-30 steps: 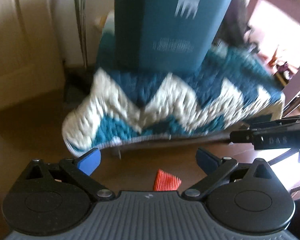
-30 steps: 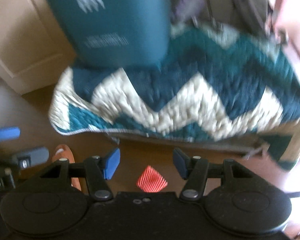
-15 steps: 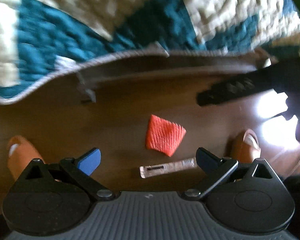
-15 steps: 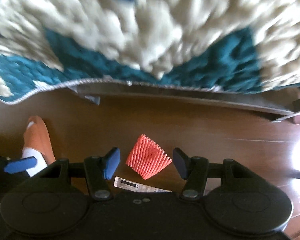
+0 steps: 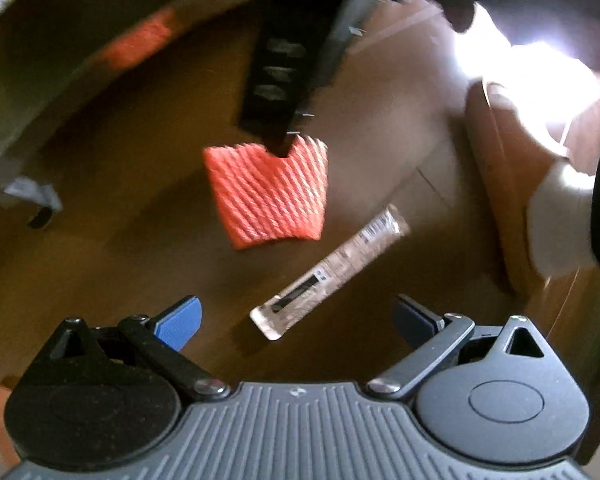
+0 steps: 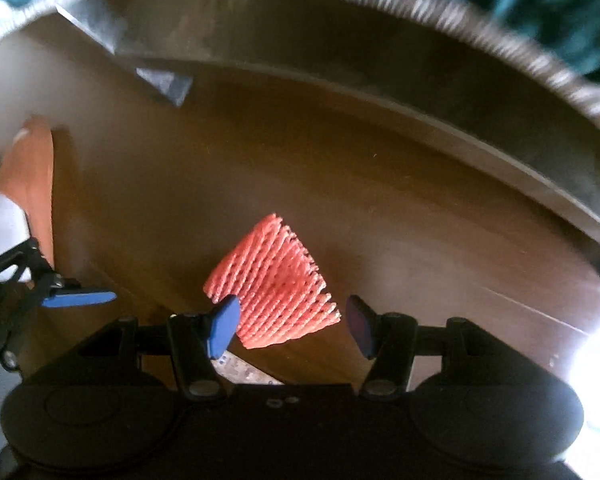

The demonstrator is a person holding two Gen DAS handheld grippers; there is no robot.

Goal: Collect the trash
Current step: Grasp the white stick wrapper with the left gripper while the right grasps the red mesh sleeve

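**Two open claws over the trash on the floor**

The left gripper [image 5: 296, 318] points down at a brown wood floor [image 5: 120, 264]. Its blue pads stand wide apart and hold nothing. Just in front of them lies a clear plastic wrapper [image 5: 332, 272], flat on the floor. Near it, a bit farther on, lies an orange foam net [image 5: 270, 196]. A dark blurry bar covers the net's top edge; it looks like part of the other tool, but that is hard to tell.

The right gripper [image 6: 292, 326] is open too, with nothing in it. The net shows between its pads, but they do not press on it. The left pad hides one corner of the net. Only a small bit of the wrapper peeks out by the tool's body.

An orange slipper [image 6: 28, 184] with a white sock shows at the left edge. A teal blanket [image 6: 540, 12] hangs at the top, all blurry. Bright glare hides the floor at the right.
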